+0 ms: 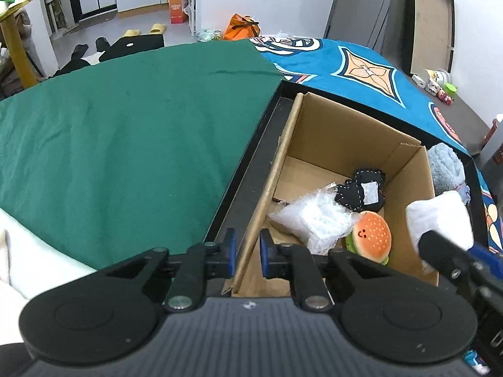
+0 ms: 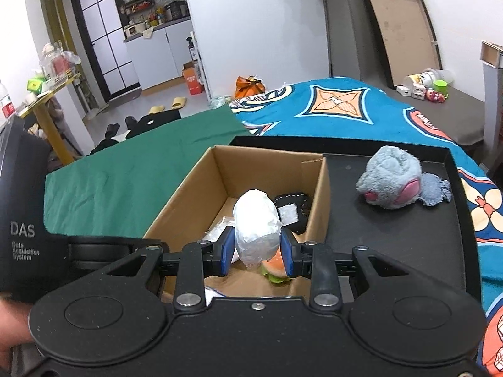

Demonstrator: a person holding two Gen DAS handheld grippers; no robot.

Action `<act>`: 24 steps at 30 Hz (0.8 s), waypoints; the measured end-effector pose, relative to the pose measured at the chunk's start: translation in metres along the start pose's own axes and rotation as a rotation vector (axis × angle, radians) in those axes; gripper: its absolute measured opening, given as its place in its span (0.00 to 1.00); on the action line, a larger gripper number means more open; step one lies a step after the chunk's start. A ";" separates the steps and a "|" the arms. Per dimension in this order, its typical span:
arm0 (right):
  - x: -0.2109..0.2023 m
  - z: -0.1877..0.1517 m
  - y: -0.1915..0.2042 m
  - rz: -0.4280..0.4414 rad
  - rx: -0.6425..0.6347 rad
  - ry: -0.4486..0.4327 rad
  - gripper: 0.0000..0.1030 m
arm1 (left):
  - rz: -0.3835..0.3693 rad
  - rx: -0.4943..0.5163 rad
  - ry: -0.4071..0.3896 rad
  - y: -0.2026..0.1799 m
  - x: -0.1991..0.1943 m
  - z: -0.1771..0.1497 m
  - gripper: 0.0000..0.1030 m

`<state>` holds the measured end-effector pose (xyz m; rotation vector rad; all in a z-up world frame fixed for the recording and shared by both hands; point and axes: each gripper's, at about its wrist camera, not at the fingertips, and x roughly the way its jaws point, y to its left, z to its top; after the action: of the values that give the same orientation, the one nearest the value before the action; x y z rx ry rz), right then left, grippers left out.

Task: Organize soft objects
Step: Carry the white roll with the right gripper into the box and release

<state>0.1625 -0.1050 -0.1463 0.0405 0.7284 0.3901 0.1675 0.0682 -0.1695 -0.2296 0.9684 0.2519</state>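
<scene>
A soft white bundle goes into the box

The right gripper [image 2: 257, 253] squeezes the white bundle [image 2: 257, 227] at its middle, just above the cardboard box [image 2: 188, 194] on the black tray [image 2: 393, 238]. The bundle looks light and squashy, so I think a gentle pinch around its middle is enough. The left gripper [image 1: 248, 253] is clenched on the box's thin left wall, near the tray's left edge. The grey plush toy [image 2: 389, 182] sits near the tray's far right corner and looks fluffy and easy to pinch.
</scene>
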 end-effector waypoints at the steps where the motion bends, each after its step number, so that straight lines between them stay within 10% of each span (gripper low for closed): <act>1: 0.000 -0.001 0.002 0.001 -0.004 0.003 0.31 | 0.000 0.005 -0.004 -0.001 -0.001 0.000 0.14; 15: -0.001 0.001 0.000 -0.042 -0.019 0.009 0.66 | -0.007 0.060 -0.023 -0.010 -0.009 -0.001 0.20; 24: -0.003 0.008 -0.037 -0.101 -0.007 -0.003 0.68 | -0.017 0.071 -0.046 -0.021 -0.013 0.001 0.42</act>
<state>0.1779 -0.1399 -0.1448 -0.0026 0.7231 0.2967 0.1681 0.0473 -0.1568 -0.1663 0.9283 0.2062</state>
